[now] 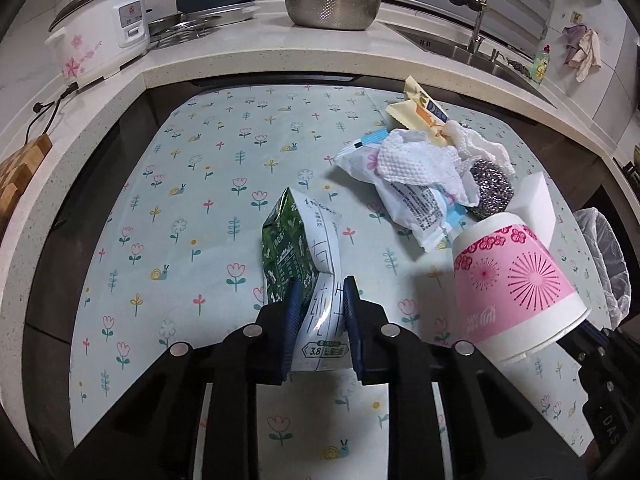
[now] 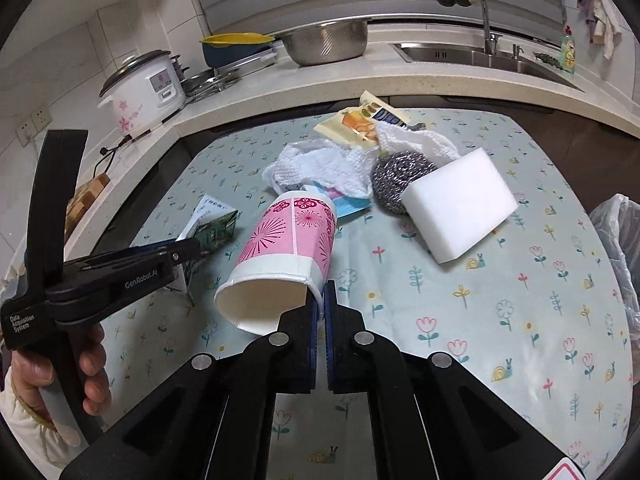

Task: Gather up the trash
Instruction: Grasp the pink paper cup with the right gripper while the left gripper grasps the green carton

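Note:
My left gripper (image 1: 323, 292) is shut on a green and white milk carton (image 1: 298, 256), held over the floral table mat (image 1: 192, 200). The carton also shows in the right wrist view (image 2: 212, 228), with the left gripper (image 2: 188, 250) on it. My right gripper (image 2: 320, 296) is shut on the rim of a pink and white paper cup (image 2: 286, 252), tilted on its side; the cup also shows in the left wrist view (image 1: 516, 284). A pile of trash lies beyond: crumpled paper towel (image 2: 320, 164), white wrapper (image 1: 404, 196), yellow snack packet (image 2: 356, 122).
A steel scourer (image 2: 396, 184) and a white sponge block (image 2: 460, 204) lie by the pile. A bin lined with a plastic bag (image 2: 616, 232) stands off the table's right edge. The counter behind holds a rice cooker (image 2: 144, 88), a steel colander (image 2: 324, 42) and a sink (image 2: 480, 56).

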{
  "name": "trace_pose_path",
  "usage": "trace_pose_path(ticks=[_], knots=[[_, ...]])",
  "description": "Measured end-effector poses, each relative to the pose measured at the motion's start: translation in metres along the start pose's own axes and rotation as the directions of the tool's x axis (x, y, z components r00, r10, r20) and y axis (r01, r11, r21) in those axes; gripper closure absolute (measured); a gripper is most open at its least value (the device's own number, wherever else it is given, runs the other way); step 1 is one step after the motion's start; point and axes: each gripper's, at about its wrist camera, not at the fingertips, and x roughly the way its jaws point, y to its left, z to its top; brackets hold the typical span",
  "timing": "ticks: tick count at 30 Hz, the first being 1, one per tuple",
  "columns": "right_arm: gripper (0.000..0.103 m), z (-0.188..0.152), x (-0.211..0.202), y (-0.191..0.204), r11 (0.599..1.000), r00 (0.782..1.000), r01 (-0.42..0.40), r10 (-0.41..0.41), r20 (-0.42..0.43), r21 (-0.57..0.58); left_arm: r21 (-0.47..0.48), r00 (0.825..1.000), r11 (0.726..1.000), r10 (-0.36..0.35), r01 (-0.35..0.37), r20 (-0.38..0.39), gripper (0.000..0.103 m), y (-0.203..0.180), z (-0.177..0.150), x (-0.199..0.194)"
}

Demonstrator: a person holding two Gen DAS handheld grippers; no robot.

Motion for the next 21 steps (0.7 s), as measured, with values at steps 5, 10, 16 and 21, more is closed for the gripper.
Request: trace_pose_path(ticks=[5, 10, 16, 21], knots=[[0.100, 0.001, -0.024, -0.017, 1.000, 0.999, 0.014, -0.015, 0.043, 0.028, 0.026, 0.999, 0.999, -0.028, 0.028, 0.019, 0.083, -0.025, -0.002, -0.019], [0.100, -0.003, -0.048, -0.039, 0.998, 0.996, 0.029, -0.034, 0.078, 0.061, 0.062, 0.998, 0.997, -0.058, 0.055, 0.038, 0.084, -0.056, -0.002, -0.036], [0.100, -0.008, -0.079, -0.074, 0.993, 0.990, 0.053, -0.067, 0.127, 0.109, 0.126, 0.994, 0.988, -0.092, 0.085, 0.052, 0.099, -0.102, -0.003, -0.052], [0.100, -0.014, -0.104, -0.108, 0.983, 0.981, 0.070, -0.099, 0.167, 0.169, 0.198, 0.991, 0.974, -0.121, 0.108, 0.054, 0.101, -0.149, -0.008, -0.061]])
